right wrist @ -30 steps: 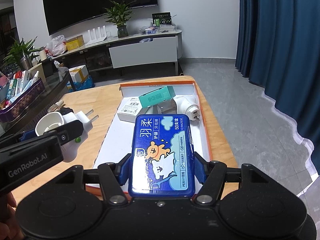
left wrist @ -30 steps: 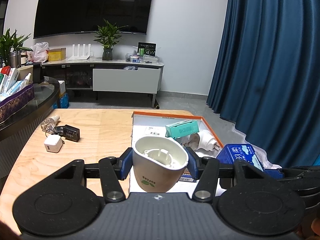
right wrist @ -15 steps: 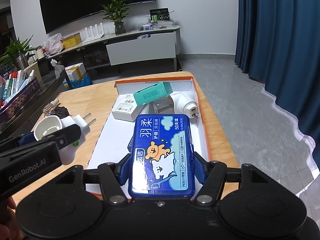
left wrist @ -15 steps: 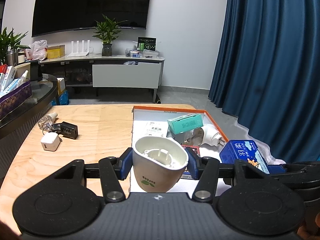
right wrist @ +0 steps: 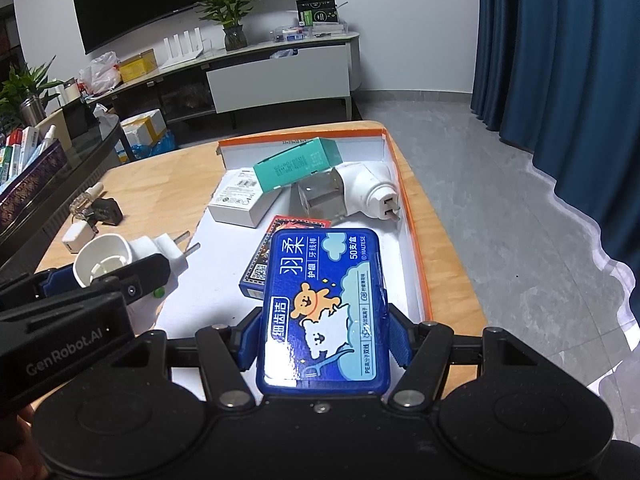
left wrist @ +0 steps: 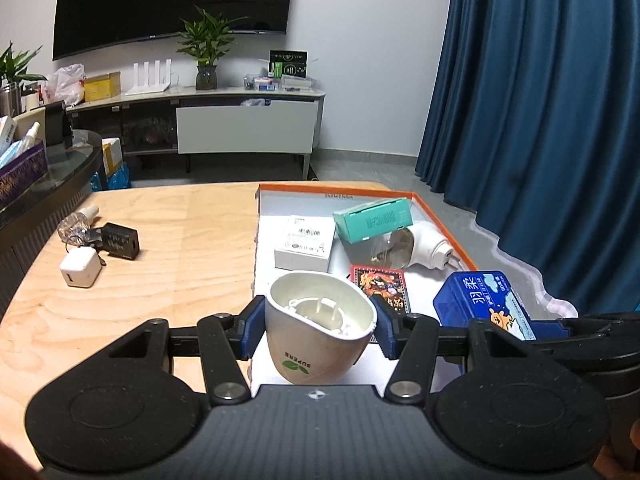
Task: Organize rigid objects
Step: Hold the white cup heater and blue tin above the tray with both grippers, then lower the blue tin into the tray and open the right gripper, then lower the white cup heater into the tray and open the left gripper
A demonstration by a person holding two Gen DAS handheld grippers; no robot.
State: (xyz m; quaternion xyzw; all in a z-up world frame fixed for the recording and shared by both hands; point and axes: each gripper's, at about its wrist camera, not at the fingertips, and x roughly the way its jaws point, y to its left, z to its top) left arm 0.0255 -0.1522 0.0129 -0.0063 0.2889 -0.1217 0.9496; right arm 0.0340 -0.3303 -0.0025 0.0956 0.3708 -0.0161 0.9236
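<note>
Over the orange-rimmed tray point(left wrist: 444, 220), crowded with a teal box point(left wrist: 374, 220), white box point(left wrist: 306, 242) and red card pack point(left wrist: 380, 286), the left gripper point(left wrist: 320, 326) clamps a cream plug-in unit point(left wrist: 318, 336) whose prongs only the right view reveals, while the right gripper point(right wrist: 324, 340) grips a blue floss box point(right wrist: 326, 312).

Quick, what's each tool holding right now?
Left tool: closed on the white plug-in device.
Right tool: closed on the blue floss box.

You bring both grippers forward and lower over the tray point(left wrist: 444, 222): its contents sit closer, and the red card box point(right wrist: 280, 248), hidden before behind the blue floss box point(right wrist: 324, 312), shows beneath it.
</note>
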